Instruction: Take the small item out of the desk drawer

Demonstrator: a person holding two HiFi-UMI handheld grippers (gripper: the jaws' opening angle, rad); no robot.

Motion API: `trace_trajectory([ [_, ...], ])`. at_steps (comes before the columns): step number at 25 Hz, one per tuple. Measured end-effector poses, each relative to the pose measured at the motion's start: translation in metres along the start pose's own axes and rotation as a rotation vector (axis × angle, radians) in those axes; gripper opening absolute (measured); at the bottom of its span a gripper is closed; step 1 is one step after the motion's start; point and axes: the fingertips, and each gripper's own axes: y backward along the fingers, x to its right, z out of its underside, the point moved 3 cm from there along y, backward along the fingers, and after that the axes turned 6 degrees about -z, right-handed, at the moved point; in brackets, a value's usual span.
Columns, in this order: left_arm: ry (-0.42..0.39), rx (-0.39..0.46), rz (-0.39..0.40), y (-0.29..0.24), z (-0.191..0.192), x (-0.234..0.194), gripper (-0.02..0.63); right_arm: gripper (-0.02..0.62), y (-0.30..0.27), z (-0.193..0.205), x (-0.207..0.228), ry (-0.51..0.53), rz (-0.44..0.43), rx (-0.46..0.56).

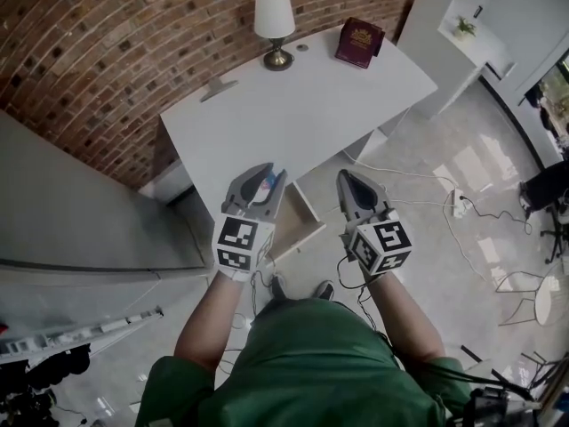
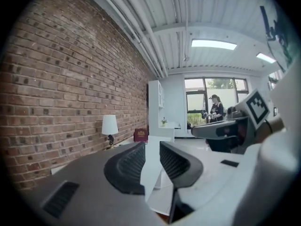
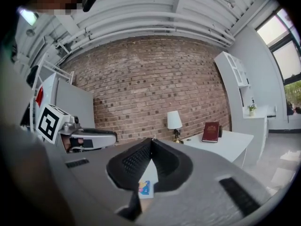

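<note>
My left hand-held gripper (image 1: 273,172) has its jaws a moderate way apart with nothing pinched. Through the gap, the left gripper view shows only white beyond. My right hand-held gripper (image 1: 343,178) has its tips together and carries nothing that I can make out.

The small item (image 3: 145,188), a white piece with blue, yellow and pink print, lies on white below both of them. It is by the near corner of the surface (image 1: 293,114), where the drawer (image 1: 300,237) stands pulled out. I cannot tell whether that white is the drawer's floor or the corner of the surface.

In the right gripper view it sits under the closed tips, ahead, steeply down and a shade to the left. In the head view a fleck of blue and red shows right in the gap of my left jaws. From that I judge the left is almost directly over it and the nearer one. If it is yet to be lifted out, the move is mostly a straight drop, not a reach forward. It is too small for me to read its long axis.
</note>
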Motion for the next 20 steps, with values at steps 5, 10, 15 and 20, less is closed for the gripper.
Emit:
trace_trajectory([
  [5, 0.014, 0.094, 0.01, 0.007, -0.034, 0.008, 0.052, 0.003, 0.006, -0.035, -0.003, 0.023, -0.02, 0.09],
  [10, 0.021, 0.163, 0.018, 0.017, -0.055, 0.015, 0.026, 0.005, 0.016, -0.065, -0.015, 0.082, -0.041, 0.182],
  [15, 0.03, 0.201, 0.031, 0.025, -0.063, 0.015, 0.018, 0.003, 0.018, -0.073, -0.027, 0.182, -0.023, 0.184],
  [20, 0.035, 0.22, 0.038, 0.029, -0.067, 0.014, 0.016, 0.003, 0.015, -0.071, -0.034, 0.239, -0.019, 0.164],
])
